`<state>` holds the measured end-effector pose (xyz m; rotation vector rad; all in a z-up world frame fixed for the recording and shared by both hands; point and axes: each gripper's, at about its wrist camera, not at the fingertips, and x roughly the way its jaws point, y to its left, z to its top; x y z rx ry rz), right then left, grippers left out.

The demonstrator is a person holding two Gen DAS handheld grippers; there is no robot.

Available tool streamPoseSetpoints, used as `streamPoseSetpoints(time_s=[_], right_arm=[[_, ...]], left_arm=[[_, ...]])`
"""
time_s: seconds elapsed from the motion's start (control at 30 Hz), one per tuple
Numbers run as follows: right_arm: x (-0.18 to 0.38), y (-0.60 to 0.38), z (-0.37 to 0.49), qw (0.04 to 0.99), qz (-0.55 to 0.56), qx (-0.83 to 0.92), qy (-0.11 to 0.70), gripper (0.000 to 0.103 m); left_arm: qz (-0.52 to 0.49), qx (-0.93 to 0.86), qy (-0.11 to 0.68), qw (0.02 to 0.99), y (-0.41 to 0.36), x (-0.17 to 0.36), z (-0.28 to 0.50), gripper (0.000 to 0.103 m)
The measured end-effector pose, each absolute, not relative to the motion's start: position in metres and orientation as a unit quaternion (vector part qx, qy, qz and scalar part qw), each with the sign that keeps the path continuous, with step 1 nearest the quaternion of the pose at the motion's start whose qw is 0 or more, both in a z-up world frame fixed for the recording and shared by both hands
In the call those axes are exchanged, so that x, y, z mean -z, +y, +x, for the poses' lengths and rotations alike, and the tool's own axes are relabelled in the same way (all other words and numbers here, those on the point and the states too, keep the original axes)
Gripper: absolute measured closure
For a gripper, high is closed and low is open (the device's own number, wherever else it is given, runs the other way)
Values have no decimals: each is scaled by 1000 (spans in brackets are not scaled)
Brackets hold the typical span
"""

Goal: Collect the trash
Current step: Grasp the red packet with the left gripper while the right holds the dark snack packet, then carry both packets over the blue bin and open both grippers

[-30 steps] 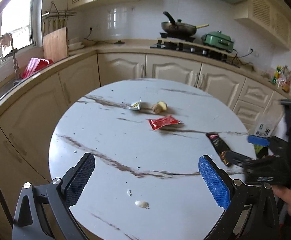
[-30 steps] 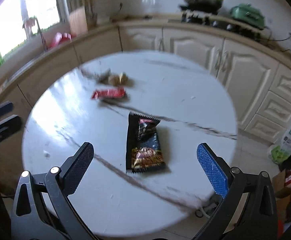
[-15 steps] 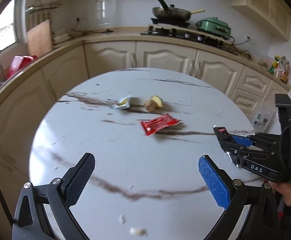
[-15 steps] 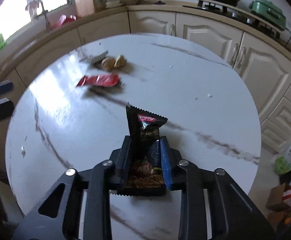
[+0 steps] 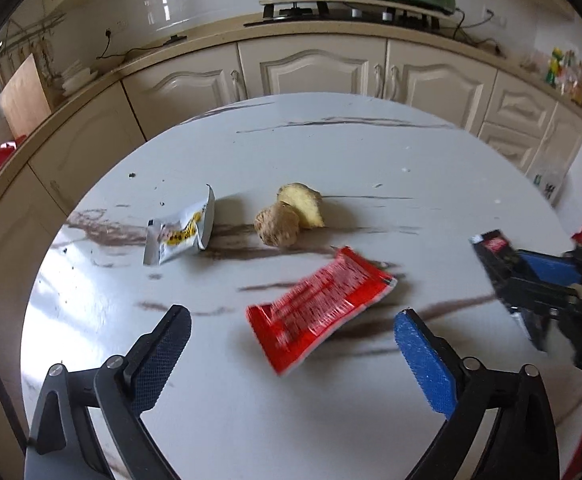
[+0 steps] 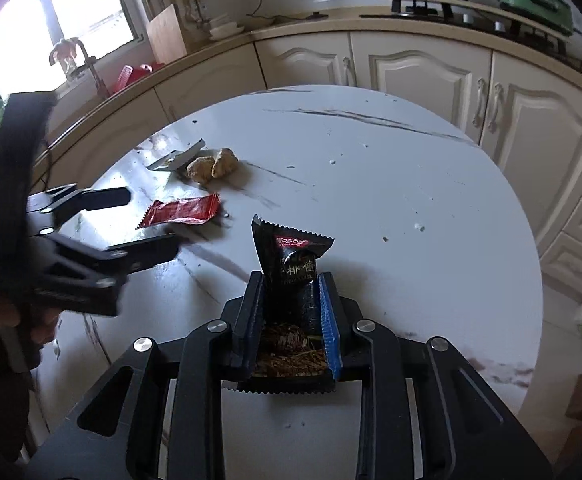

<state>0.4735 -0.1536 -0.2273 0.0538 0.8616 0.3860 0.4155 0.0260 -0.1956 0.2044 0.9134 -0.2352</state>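
The right gripper (image 6: 291,312) had its two pads pressed against the sides of a black snack wrapper (image 6: 293,258), pinching it so that the serrated top edge stood up beyond the fingertips while the lower end ran back between the fingers. From the left wrist camera this gripper came in from the right edge, tilted down over the table, the black wrapper (image 5: 495,254) sticking out ahead of its blue pad.

The left gripper (image 5: 291,334) had its fingers spread wide with nothing between the pads. It pointed steeply down at the round white marble table (image 5: 331,152), and the red wrapper (image 5: 319,308) lay flat on the tabletop just beyond and between its fingertips, not touched. In the right wrist view the left gripper (image 6: 139,224) reached in from the left, blurred, with the hand under it only partly visible.

Farther across the table lay a silver and yellow wrapper (image 5: 181,232) and, just beside it, two pieces of ginger (image 5: 289,214) touching each other.
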Motion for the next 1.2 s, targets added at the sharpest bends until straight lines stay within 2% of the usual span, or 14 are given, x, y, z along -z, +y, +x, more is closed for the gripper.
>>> streamPoseSetpoints(time_s=[0.1, 0.13, 0.2, 0.23, 0.3, 0.33, 0.37, 0.4, 0.47, 0.57, 0.7, 0.77, 1.2], right_arm=[[227, -155, 476, 890, 31, -190, 414, 75], [227, -155, 476, 890, 32, -190, 413, 75], [228, -155, 477, 890, 34, -190, 413, 75], [228, -154, 477, 890, 34, -192, 413, 75], [228, -154, 477, 889, 36, -192, 415, 75], [229, -154, 477, 888, 37, -192, 415, 75], [229, -154, 476, 888, 35, -192, 416, 75], [229, -154, 475, 887, 34, -192, 418, 75], [229, -153, 474, 887, 30, -189, 421, 75], [228, -147, 473, 888, 15, -179, 424, 75], [227, -129, 470, 890, -37, -161, 425, 68], [228, -125, 468, 893, -56, -153, 420, 76], [194, -158, 400, 902, 59, -215, 370, 91]], left_arm=[[99, 111, 436, 887, 25, 200, 431, 10], [96, 118, 434, 888, 25, 201, 434, 15], [81, 137, 433, 887, 28, 204, 435, 27], [68, 148, 436, 885, 29, 206, 439, 41], [66, 155, 437, 884, 29, 207, 444, 52], [65, 166, 436, 882, 27, 209, 440, 71], [64, 171, 438, 880, 26, 209, 442, 78], [68, 168, 440, 880, 26, 211, 444, 79], [64, 166, 441, 880, 28, 210, 446, 91], [44, 167, 451, 876, 32, 207, 445, 94], [45, 165, 449, 877, 37, 202, 425, 94], [42, 163, 449, 878, 40, 197, 407, 94], [26, 182, 401, 897, 23, 150, 313, 94]])
